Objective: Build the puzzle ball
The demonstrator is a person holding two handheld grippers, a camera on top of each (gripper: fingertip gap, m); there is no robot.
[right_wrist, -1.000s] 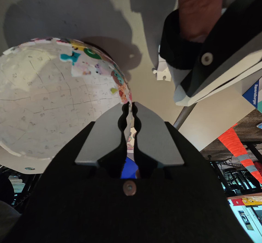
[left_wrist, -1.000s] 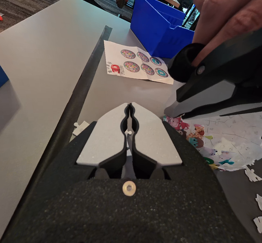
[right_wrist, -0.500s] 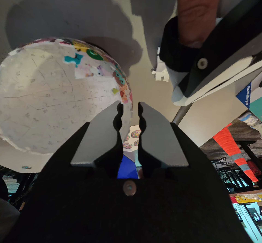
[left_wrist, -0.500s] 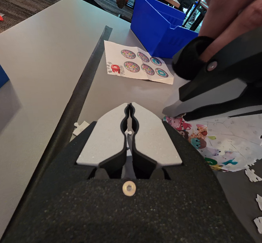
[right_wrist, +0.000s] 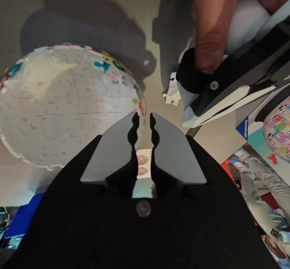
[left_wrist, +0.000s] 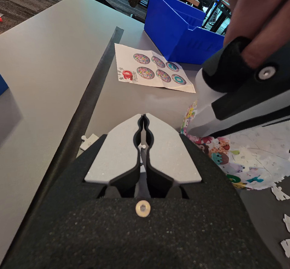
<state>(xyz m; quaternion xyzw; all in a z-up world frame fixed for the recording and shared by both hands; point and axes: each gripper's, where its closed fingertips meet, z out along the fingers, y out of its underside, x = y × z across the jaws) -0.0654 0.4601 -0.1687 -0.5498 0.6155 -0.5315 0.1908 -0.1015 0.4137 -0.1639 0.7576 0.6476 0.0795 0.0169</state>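
Resting on the grey table [left_wrist: 47, 60], your half-built puzzle ball [right_wrist: 65, 104] shows its white inner face in the right wrist view, with the colourful printed skin along its rim. Your right gripper [right_wrist: 144, 115] sits at that rim with its jaws a little apart, the shell edge just inside the gap; whether a pad touches it I cannot tell. Your left gripper [left_wrist: 143, 117] has its jaws together, and a white puzzle piece [right_wrist: 171, 95] sticks out beside it, though the pictures do not settle whether the piece is gripped. Loose white pieces [left_wrist: 280, 194] lie near right. A printed leaflet [left_wrist: 150, 71] with pictured balls and writing lies farther off, before a blue bin [left_wrist: 172, 30]. A lettered puzzle box [right_wrist: 266, 139] stands at right.
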